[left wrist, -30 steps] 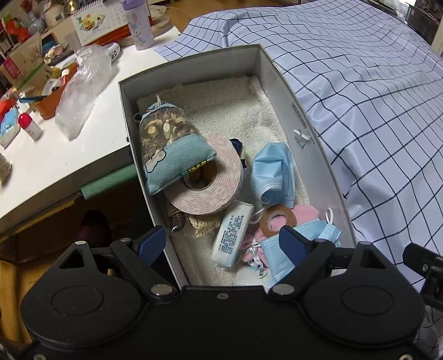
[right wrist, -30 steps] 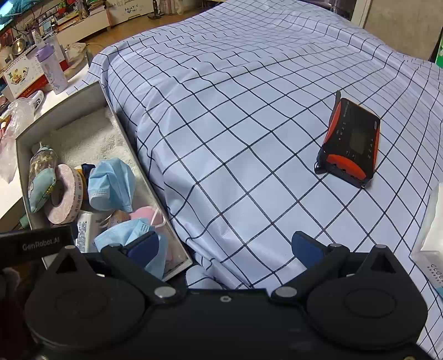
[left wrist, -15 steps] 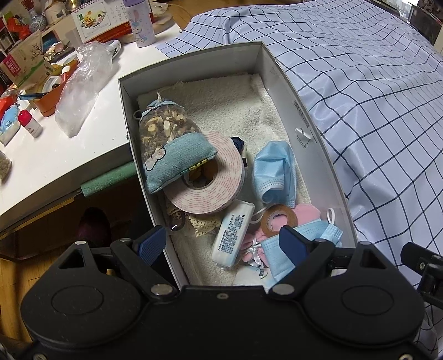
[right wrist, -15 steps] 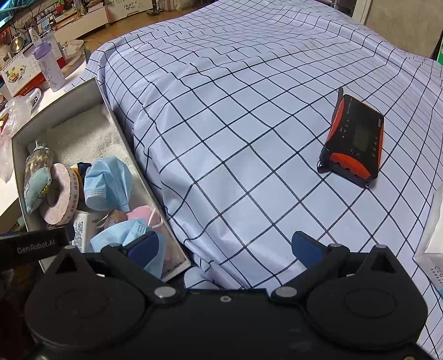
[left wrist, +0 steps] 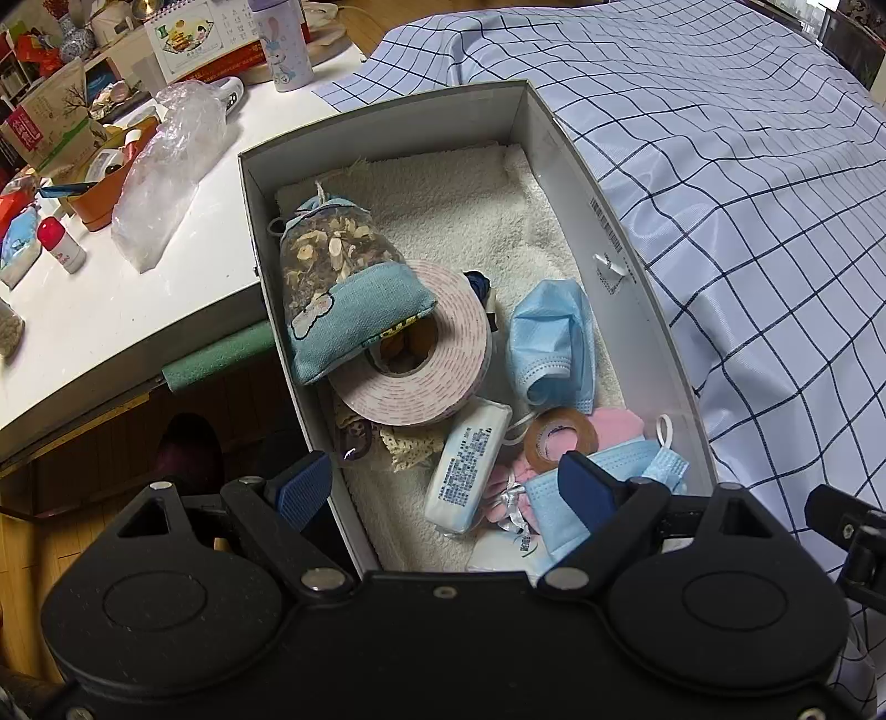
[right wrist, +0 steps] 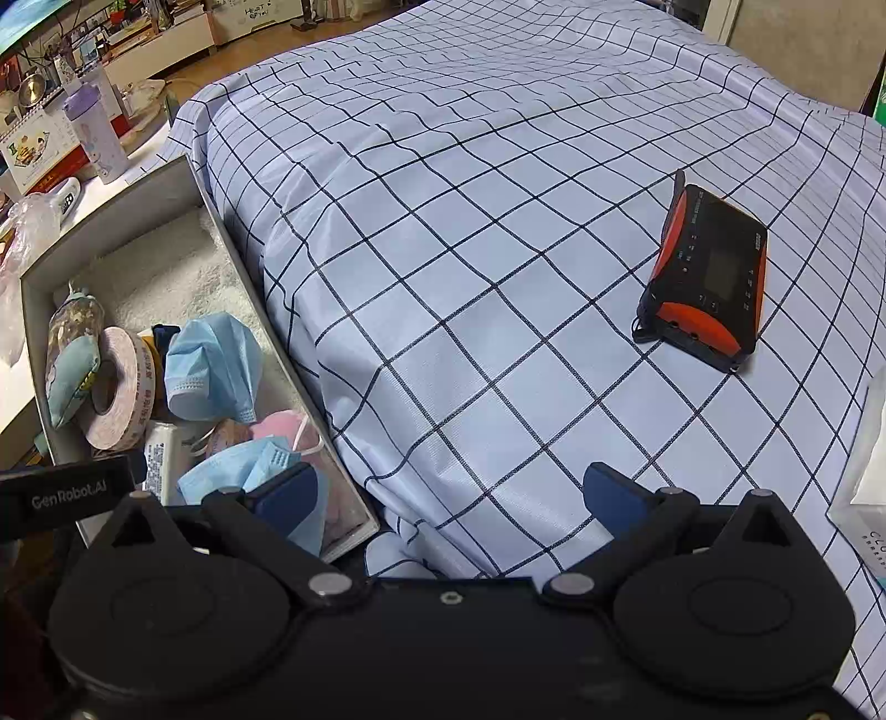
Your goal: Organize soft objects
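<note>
Both grippers, left (left wrist: 443,487) and right (right wrist: 448,493), spread and empty above the box (left wrist: 559,133). Blue mask (left wrist: 554,343) — light, limp, likely slippery — best pinched at its folded edge.

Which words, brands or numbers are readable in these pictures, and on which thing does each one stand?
"GenRobot.AI": black bar of the left gripper.
"CLO": white box at the edge, rest cut off.
White tissue packet: print too small.
Orange-and-black device: blurred.
Desk calendar: blurred.
</note>
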Demonstrator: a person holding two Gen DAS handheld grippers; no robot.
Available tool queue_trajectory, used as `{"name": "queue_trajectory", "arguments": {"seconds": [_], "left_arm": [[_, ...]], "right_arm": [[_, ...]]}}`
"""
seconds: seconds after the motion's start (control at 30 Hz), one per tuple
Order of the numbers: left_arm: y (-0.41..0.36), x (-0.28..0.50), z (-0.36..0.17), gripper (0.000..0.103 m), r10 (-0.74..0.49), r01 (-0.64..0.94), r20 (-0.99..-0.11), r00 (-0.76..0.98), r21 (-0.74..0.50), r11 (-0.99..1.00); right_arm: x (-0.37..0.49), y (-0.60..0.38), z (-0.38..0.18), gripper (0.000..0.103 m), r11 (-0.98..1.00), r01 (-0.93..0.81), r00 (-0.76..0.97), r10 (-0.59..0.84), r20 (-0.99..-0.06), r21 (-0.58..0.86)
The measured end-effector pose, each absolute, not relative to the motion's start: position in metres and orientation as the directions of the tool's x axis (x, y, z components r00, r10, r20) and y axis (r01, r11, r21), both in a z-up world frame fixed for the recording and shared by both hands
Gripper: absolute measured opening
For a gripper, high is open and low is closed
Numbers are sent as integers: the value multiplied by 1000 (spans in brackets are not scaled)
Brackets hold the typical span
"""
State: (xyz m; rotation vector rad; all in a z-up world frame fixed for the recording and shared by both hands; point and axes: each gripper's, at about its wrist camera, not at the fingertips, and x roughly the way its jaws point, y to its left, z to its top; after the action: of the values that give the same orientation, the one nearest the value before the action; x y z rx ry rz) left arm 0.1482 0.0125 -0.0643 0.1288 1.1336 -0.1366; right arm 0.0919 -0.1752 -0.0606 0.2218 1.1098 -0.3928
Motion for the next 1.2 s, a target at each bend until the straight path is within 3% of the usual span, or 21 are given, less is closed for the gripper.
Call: {"name": "queue_trajectory", "arguments": {"seconds": [1.2], "left_arm": [[12, 150, -67, 86, -33, 174, -913, 408, 42, 984]], "right_arm": [[94, -171, -60, 103, 912, 409, 385, -194, -902, -22]]}}
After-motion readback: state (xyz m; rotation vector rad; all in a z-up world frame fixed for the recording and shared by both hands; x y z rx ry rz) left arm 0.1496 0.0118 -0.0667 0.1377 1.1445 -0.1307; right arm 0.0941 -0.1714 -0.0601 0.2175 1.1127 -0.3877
